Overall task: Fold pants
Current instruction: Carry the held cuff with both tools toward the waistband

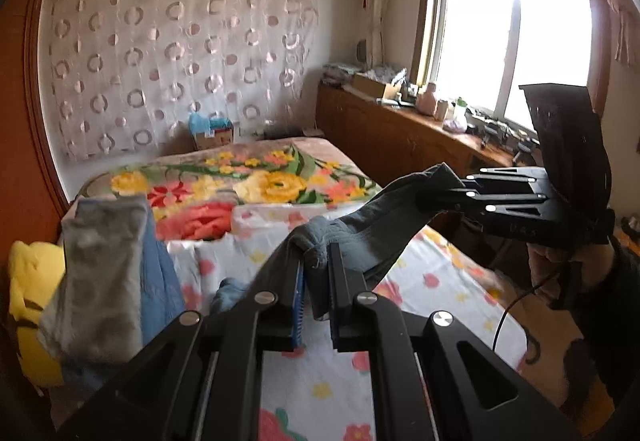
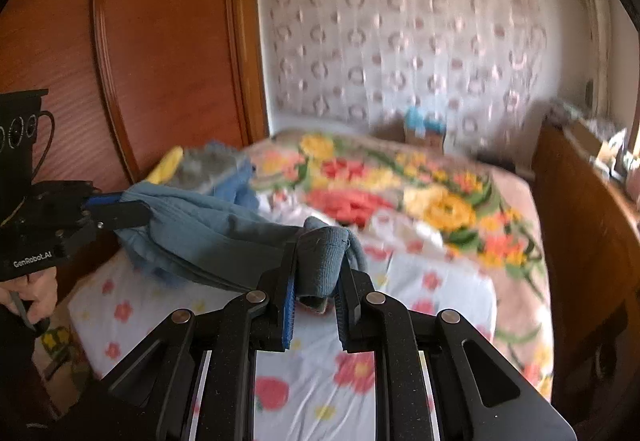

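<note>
Pants [image 2: 208,229] held in the air above the bed [image 2: 400,321], strung between 2 grippers. Left gripper [image 1: 318,261] and right gripper [image 2: 320,273] each clamp a bunched end. No fold visible; likely early.

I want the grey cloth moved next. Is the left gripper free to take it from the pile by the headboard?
Probably not: the left gripper is shut on the pants, though nothing blocks the grey cloth.
</note>
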